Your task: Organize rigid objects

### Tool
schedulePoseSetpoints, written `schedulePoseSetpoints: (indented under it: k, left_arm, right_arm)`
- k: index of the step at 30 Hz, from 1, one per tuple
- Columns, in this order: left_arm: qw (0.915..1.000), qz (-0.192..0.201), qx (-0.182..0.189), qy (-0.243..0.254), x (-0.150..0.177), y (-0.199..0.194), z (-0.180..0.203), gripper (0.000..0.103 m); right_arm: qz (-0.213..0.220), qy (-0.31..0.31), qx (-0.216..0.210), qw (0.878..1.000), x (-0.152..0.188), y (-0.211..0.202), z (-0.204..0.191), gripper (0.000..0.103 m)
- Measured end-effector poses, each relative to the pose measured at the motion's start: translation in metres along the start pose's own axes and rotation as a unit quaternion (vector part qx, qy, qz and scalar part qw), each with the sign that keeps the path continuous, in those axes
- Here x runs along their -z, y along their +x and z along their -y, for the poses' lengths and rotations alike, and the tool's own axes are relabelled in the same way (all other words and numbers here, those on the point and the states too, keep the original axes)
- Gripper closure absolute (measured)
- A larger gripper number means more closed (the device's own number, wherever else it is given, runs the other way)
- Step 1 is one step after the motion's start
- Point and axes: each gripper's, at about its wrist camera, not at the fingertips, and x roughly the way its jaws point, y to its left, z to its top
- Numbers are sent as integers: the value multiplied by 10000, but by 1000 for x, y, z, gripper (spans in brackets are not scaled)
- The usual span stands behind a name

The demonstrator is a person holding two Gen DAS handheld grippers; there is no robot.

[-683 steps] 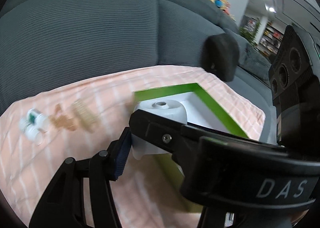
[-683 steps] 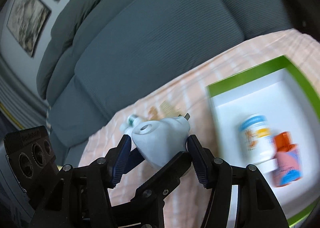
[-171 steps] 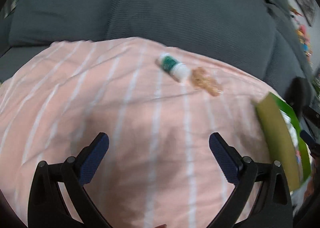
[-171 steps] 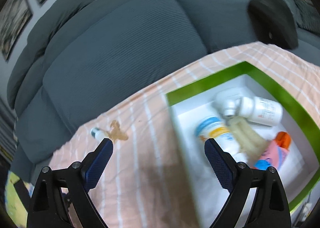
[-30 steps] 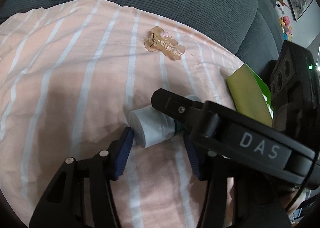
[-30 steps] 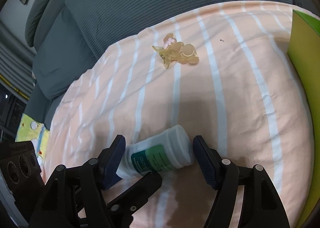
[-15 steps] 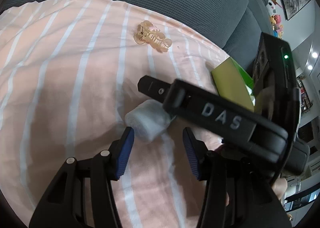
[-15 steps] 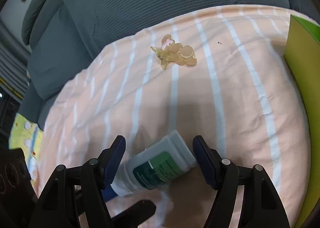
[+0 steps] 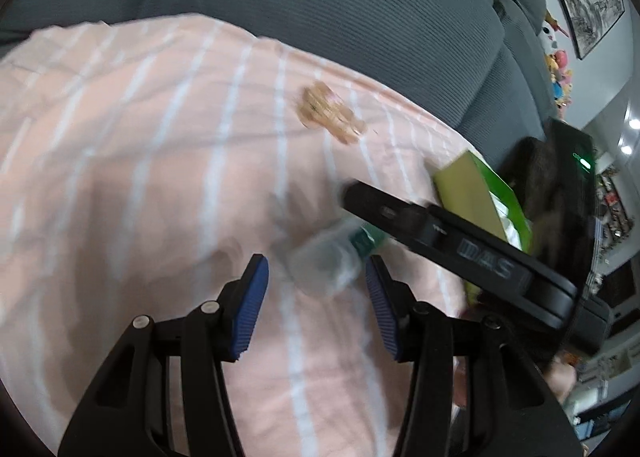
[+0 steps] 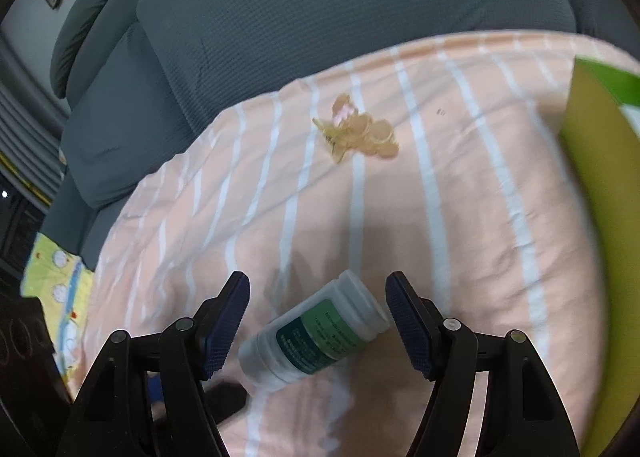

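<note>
I am seeing one white bottle (image 10: 316, 337) with a green label lying on its side on the peach striped cloth (image 10: 460, 217), between the spread fingers of my right gripper (image 10: 318, 323), which is touching nothing. My left gripper (image 9: 316, 305) is also standing apart, its two blue pads flanking the blurred bottle (image 9: 328, 261) without clamping it. One amber hair clip (image 10: 356, 133) is lying farther off, and one green box (image 10: 592, 161) is sitting at the cloth's right edge.
</note>
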Motion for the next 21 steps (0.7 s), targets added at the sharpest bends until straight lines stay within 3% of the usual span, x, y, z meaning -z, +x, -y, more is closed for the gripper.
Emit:
schedulePoseSetpoints:
  k: [8,21]
  left_arm:
    - [9937,221,-1084,160,-3,1,-12,54]
    - [9911,265,-1299,130,-3,-3,-20,54]
  right_arm:
    - [-229,283,32,9993,3,-9,9,31]
    - [-731,558,-13,9958,12,12,6,31]
